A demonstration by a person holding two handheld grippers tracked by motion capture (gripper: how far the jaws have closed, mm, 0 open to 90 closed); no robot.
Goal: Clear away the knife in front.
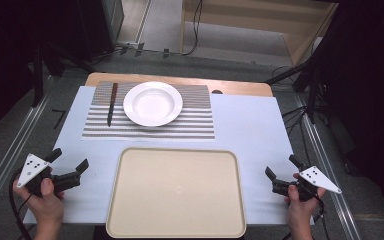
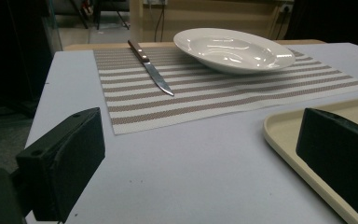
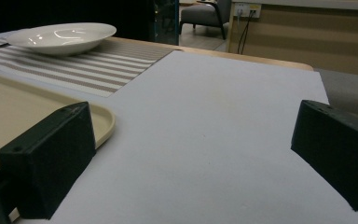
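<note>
Tray between both wide-apart jaws, untouched.

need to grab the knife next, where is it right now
In the high view the knife lies on the left part of the striped placemat, just left of the white plate, beyond the tray.
</note>
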